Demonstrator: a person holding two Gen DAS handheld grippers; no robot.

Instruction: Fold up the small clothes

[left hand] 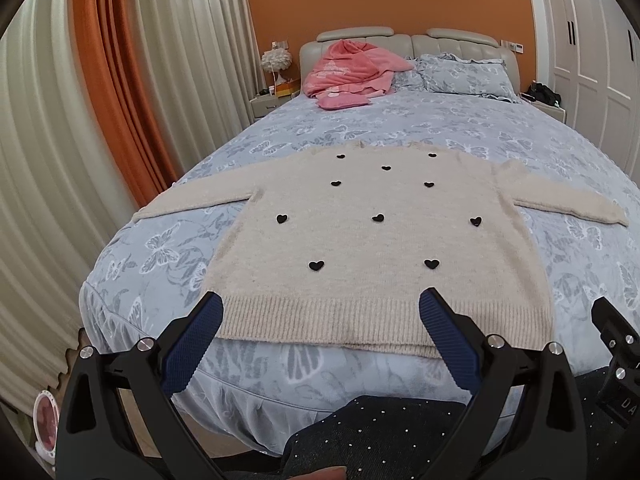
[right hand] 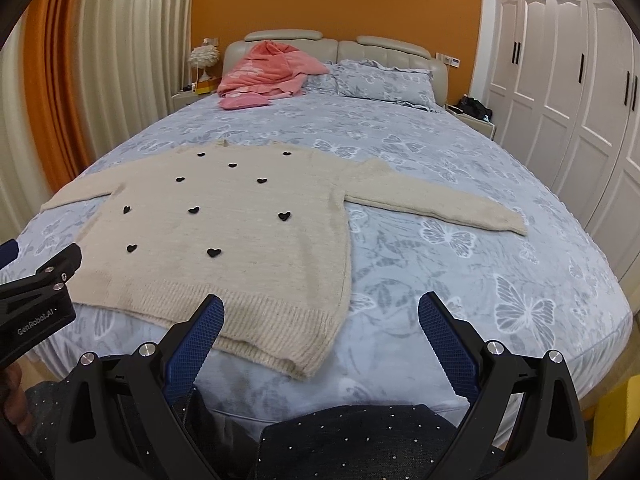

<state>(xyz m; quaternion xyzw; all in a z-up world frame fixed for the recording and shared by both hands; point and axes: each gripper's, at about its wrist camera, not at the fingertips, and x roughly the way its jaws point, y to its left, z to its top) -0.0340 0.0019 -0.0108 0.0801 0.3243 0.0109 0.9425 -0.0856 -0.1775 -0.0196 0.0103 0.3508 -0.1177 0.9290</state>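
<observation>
A cream knit sweater [left hand: 372, 240] with black hearts lies flat on the bed, sleeves spread, its ribbed hem at the near edge. It also shows in the right wrist view [right hand: 224, 232]. My left gripper [left hand: 320, 312] is open and empty, held just above the hem. My right gripper [right hand: 320, 312] is open and empty, over the sweater's near right hem corner and the bare sheet beside it. The right sleeve [right hand: 440, 204] stretches out to the right. The left gripper's body also shows at the left edge of the right wrist view [right hand: 36, 304].
The bed [right hand: 500, 280] has a blue butterfly-print sheet. A pink garment [left hand: 352, 68] and pillows [left hand: 464, 74] lie at the headboard. Curtains [left hand: 120, 100] hang to the left, white wardrobes [right hand: 568, 80] stand to the right. Nightstands flank the bed. A dark studded garment [left hand: 380, 436] is below the grippers.
</observation>
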